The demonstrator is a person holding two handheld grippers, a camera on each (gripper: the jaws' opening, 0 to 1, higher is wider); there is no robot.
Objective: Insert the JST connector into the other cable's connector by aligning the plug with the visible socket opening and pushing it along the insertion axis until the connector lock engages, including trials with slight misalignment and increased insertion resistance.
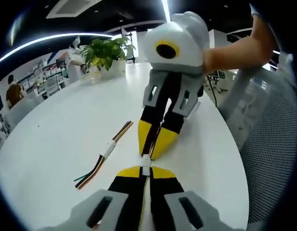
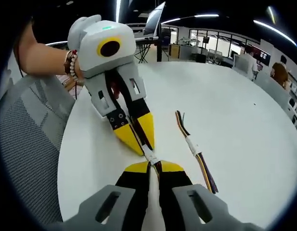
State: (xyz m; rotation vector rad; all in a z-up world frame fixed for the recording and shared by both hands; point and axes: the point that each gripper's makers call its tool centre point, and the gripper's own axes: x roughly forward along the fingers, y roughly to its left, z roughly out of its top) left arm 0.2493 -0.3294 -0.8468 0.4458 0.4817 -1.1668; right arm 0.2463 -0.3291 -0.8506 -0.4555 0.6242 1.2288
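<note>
Left gripper view: left gripper (image 1: 146, 169) rises from the bottom, jaws clenched w/ only a thin slit between the yellow tips, pinching a small white connector (image 1: 146, 163) at the tip line. Right gripper (image 1: 155, 150) comes in from the top, tips pointing down at the same spot, also pinched tight. The two sets of tips nearly meet nose to nose, prob. so plug and socket sit on one insertion axis & each hand can push against the other. Can't tell if the halves are already mated or just touching. A spare cable (image 1: 104, 155) w/ its own white joint lies flat on the white table (image 1: 57, 134), just left of the grippers, apart from them.

Right gripper view: right gripper (image 2: 153, 167) from the bottom, jaws closed on the white connector (image 2: 151, 157) and its dark wires. Left gripper (image 2: 139, 139) comes from upper left at a slant, tips clamped on the other end. Axes look a bit angled, not dead straight, so slight misalignment seems likely; lock state not readable. Spare cable (image 2: 194, 147) lies to the right on the table (image 2: 244, 120), untouched. A hand w/ a bead bracelet (image 2: 71, 65) holds the left gripper's body.
</note>
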